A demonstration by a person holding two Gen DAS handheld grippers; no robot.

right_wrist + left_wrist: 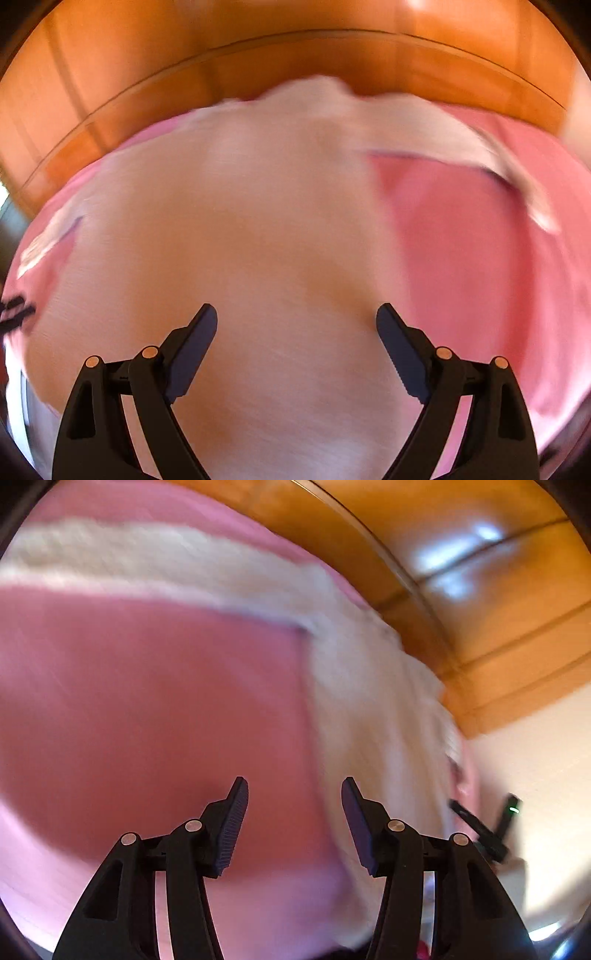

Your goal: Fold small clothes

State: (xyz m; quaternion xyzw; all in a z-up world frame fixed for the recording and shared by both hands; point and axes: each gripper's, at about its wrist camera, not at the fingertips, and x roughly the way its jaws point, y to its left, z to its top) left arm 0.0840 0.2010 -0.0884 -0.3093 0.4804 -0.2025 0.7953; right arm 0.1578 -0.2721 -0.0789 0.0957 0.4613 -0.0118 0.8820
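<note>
A small white garment [258,229] lies spread on a pink cloth [480,258]. In the left wrist view the garment [369,686] runs as a pale band across the pink cloth [147,701], with a sleeve-like strip toward the upper left. My left gripper [294,794] is open and empty, close above the border of pink cloth and white garment. My right gripper [296,321] is open and empty, close above the garment's middle. Both views are motion-blurred. The right gripper [487,830] shows at the left view's right edge.
An orange-brown wooden board [295,55] borders the far side of the pink cloth; it also shows in the left wrist view [480,590]. A pale wall or floor area [546,775] lies at the right. The other gripper [14,310] shows at the left edge.
</note>
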